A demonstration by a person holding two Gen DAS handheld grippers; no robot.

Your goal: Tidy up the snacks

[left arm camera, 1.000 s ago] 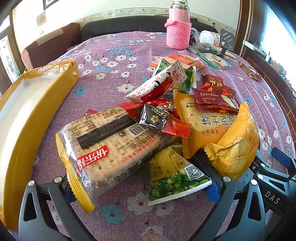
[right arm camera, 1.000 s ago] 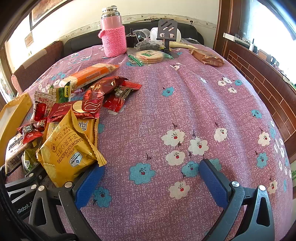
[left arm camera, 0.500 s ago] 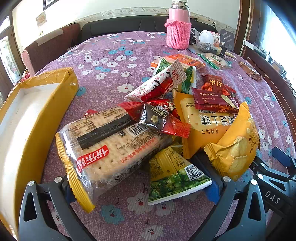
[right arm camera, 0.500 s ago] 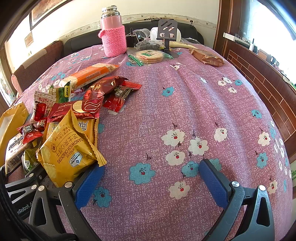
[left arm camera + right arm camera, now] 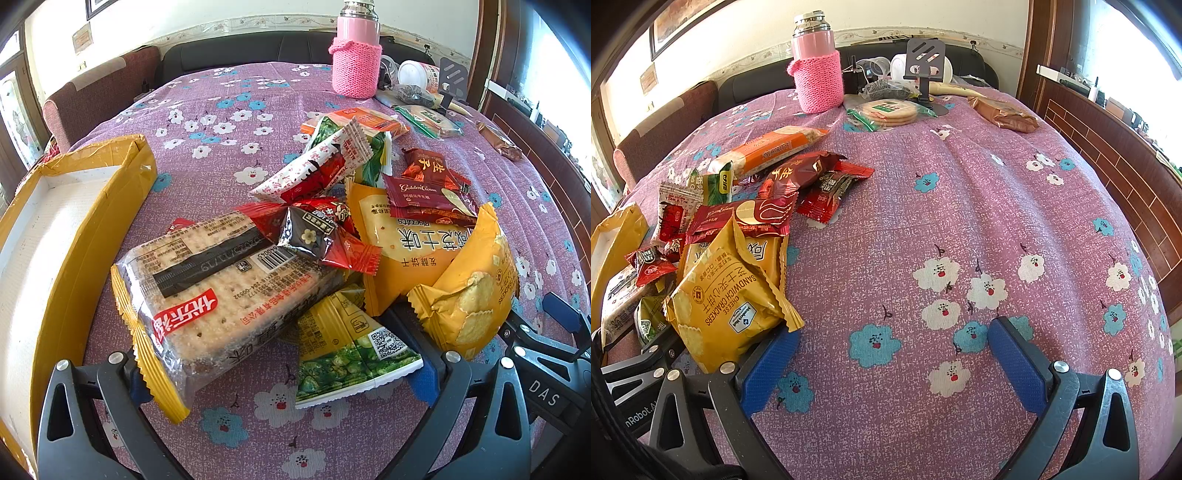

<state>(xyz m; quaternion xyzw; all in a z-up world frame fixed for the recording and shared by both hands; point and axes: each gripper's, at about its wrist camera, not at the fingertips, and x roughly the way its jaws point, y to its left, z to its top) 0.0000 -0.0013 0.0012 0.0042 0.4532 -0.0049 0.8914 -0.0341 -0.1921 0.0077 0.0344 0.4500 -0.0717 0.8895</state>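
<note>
The big cracker pack [image 5: 221, 291] lies on the counter [image 5: 960, 221] beside the yellow box [image 5: 74, 236], between the wide-open, empty fingers of the left gripper [image 5: 284, 373]; it looks light, crinkly and breakable, so hold its long sides gently, while the right gripper [image 5: 890, 354] is open and empty too.

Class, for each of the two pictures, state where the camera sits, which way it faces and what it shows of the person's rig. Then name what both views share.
Left wrist: on the left gripper, low over the table, facing the snack pile and yellow box; its own open fingers show.
Right wrist: on the right gripper, facing bare tablecloth; open blue fingers show.
Shared: pink flask, cheese cracker pack.
</note>
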